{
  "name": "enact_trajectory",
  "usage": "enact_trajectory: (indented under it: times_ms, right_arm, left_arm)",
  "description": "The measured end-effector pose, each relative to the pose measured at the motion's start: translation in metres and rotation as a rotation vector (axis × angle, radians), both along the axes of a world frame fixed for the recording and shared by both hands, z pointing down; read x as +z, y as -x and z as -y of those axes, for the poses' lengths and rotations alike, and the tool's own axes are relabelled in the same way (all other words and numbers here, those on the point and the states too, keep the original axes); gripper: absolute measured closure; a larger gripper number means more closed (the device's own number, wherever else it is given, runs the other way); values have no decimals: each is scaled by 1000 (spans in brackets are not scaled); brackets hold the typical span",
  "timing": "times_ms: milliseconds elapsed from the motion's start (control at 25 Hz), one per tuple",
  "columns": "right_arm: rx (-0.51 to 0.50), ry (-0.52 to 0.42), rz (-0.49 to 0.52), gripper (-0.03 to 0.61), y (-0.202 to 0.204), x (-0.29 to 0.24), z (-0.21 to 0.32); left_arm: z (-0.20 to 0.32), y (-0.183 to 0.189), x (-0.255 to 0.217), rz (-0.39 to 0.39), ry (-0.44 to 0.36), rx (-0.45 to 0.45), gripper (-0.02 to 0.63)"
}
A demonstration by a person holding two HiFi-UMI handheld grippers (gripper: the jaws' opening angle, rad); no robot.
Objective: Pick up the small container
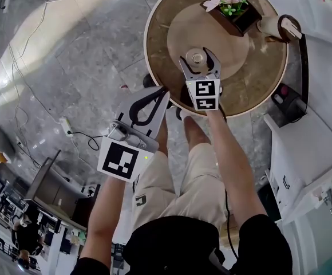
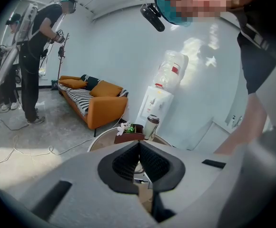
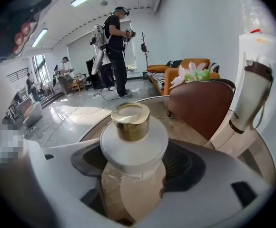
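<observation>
The small container (image 1: 196, 57), a white jar with a gold cap (image 3: 130, 121), stands near the middle of the round brown table (image 1: 154, 50). My right gripper (image 1: 198, 55) reaches in from the table's near edge, and its two jaws hold the jar's white body (image 3: 134, 144) on both sides. My left gripper (image 1: 165, 90) hangs below the table's near left rim. Its jaws are shut with nothing between them (image 2: 139, 146). In the left gripper view, the table (image 2: 104, 144) lies just beyond the jaw tips.
A brown box with pink flowers (image 1: 234, 13) and a white tumbler with a brown strap (image 1: 280, 27) stand at the table's far right. A black device (image 1: 286, 102) sits on the floor by a white cabinet (image 1: 309, 148). Cables (image 1: 23, 90) cross the floor at left.
</observation>
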State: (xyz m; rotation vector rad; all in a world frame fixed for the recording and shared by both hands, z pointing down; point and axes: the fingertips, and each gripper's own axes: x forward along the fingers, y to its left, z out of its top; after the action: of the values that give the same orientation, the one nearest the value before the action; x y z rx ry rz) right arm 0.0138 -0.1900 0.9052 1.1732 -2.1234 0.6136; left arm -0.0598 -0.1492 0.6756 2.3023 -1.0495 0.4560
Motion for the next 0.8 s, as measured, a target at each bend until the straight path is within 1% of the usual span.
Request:
enact_trajectory:
  times_ms: [120,280,600,800]
  right_arm:
    - [8,-7,19,247,-7,-19,0]
    - [-24,-19,33,247,-14,-58,-1]
    - [-94,-71,36,247,-23,-164,-7]
    - [-111,-90,41,247,-30,-239,-18]
  left_arm:
    - [-4,-3,-8,-3,-9,0,595]
    - [-12,-8,-26,-18,-21,-4,595]
    - [-22,-23,-70,-30,-65,-12,595]
    - [-25,-32,-109,-35,-108,-22,595]
